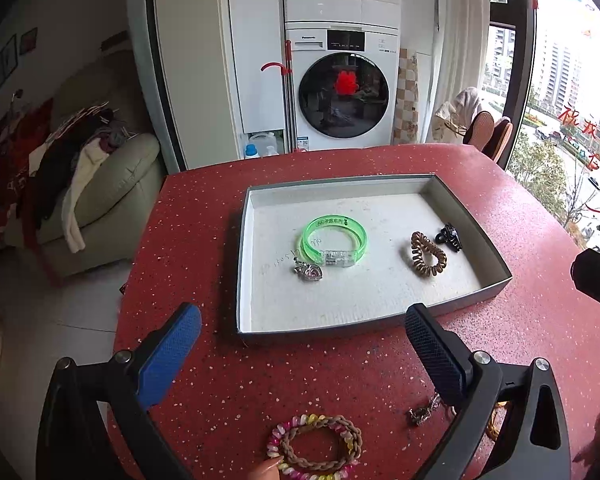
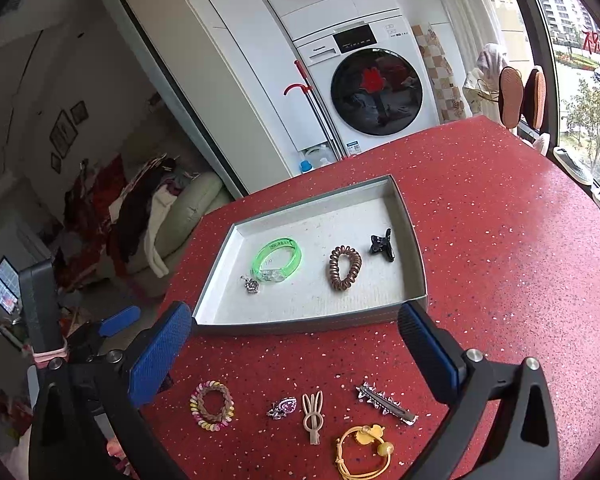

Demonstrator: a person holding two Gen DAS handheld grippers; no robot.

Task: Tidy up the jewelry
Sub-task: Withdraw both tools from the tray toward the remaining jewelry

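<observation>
A shallow grey tray (image 1: 474, 232) with a white lining sits on the red speckled table (image 1: 204, 360), towards its far edge. Four items lie inside. A green translucent bangle (image 1: 334, 242) rests near the tray's middle, and a small silver charm (image 1: 309, 270) touches its near-left side. A brown spiral hair tie (image 1: 428, 255) lies towards the tray's right wall, with a black claw clip (image 1: 449, 236) just beyond it, close to the far-right corner.

The remaining jewelry lies outside the tray, along the table's near edge. The left wrist view shows only a multicoloured braided bracelet (image 1: 315, 446) in full, a fingertip (image 1: 265, 470) touching its near-left side, and part of a silver piece (image 1: 422, 412) half hidden behind the right finger of the left gripper (image 1: 302, 354).

The right wrist view shows the full row: the braided bracelet (image 2: 213, 405) towards the left, then a small jewelled brooch (image 2: 282, 407), a beige rabbit-ear hair clip (image 2: 312, 416), a silver spiked barrette (image 2: 385, 403), and a yellow hair tie (image 2: 364, 452) with beads nearest the table's near edge. It also shows part of the left gripper (image 2: 120, 322) off the table's left edge.

Both tongs are spread wide and hold nothing. The right gripper (image 2: 296, 344) hangs above the table between the tray's near wall and the row.
</observation>
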